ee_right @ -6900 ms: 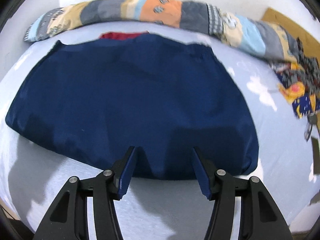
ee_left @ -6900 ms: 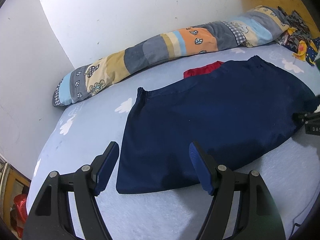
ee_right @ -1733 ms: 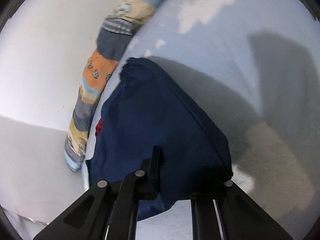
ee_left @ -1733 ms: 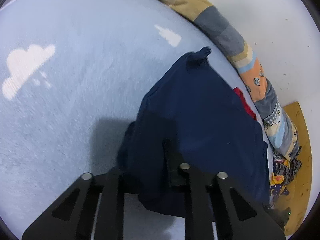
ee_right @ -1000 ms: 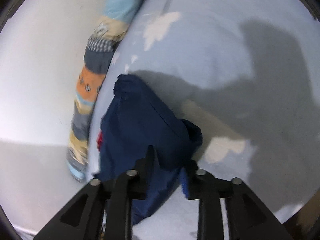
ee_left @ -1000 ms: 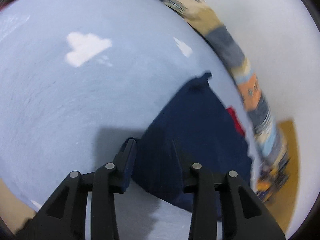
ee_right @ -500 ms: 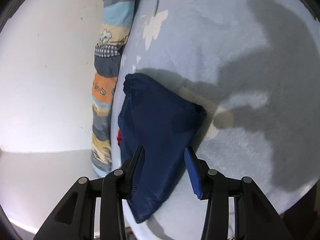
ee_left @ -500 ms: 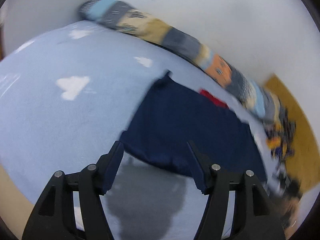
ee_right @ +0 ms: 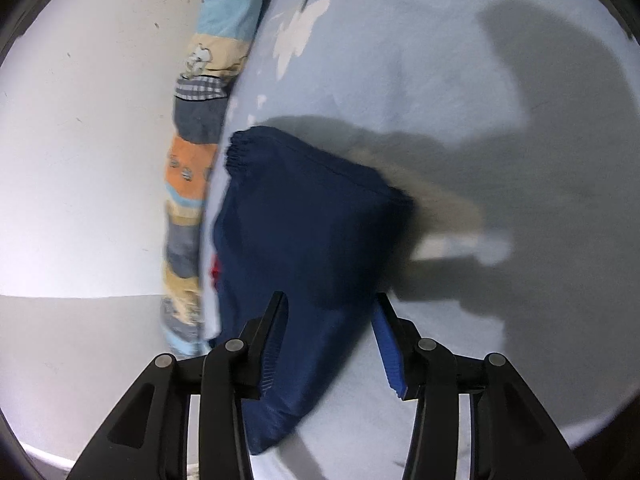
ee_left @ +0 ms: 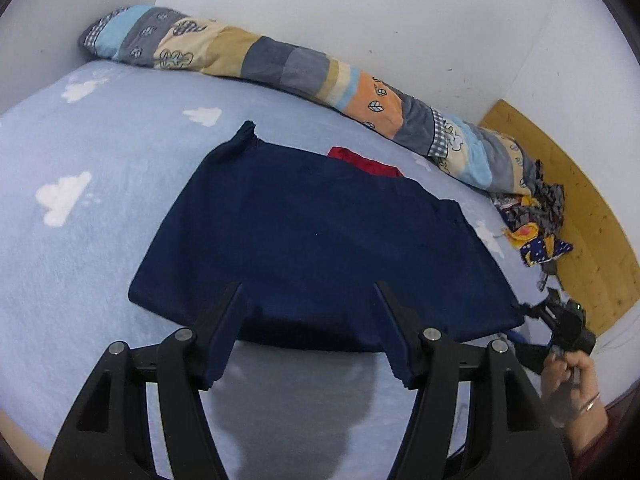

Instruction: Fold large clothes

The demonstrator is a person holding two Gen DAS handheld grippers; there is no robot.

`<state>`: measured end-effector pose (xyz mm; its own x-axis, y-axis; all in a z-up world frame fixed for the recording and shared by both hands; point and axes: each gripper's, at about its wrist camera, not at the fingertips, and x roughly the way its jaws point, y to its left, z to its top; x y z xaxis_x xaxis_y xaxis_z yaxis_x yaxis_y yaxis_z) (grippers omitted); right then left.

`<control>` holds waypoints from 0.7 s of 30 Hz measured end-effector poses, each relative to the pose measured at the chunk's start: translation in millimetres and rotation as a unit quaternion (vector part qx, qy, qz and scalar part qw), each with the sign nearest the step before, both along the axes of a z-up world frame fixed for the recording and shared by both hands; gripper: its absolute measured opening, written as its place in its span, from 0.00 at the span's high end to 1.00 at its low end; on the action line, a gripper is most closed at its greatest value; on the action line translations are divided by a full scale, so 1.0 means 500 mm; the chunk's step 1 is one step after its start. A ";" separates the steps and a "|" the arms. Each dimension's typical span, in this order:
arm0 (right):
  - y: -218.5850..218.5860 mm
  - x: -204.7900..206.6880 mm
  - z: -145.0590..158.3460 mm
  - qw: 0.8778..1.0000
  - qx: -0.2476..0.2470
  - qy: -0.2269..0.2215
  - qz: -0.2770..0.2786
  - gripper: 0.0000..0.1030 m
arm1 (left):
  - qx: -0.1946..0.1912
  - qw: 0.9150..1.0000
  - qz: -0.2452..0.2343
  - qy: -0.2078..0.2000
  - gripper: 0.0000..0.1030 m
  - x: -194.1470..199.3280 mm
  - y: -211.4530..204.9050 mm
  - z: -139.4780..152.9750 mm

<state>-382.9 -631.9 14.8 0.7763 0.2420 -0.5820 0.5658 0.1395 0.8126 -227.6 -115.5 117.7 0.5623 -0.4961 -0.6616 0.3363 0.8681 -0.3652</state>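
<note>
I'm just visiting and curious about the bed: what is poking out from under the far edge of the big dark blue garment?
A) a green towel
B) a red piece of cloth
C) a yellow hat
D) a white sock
B: in the left wrist view a red piece of cloth shows at the far edge of the dark blue garment, between it and the long patchwork pillow.
</note>
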 end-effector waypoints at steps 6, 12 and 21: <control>-0.019 0.075 -0.051 1.000 0.006 0.022 0.001 0.55 | -0.024 0.999 0.002 0.035 0.39 0.027 -0.027 -0.022; -0.062 0.135 -0.065 1.000 -0.001 -0.025 0.001 0.55 | 0.005 0.998 -0.043 0.042 0.39 0.074 -0.163 -0.050; -0.029 0.172 0.053 0.988 -0.116 -0.064 0.086 0.82 | 0.125 0.989 -0.069 -0.024 0.39 0.139 -0.373 -0.118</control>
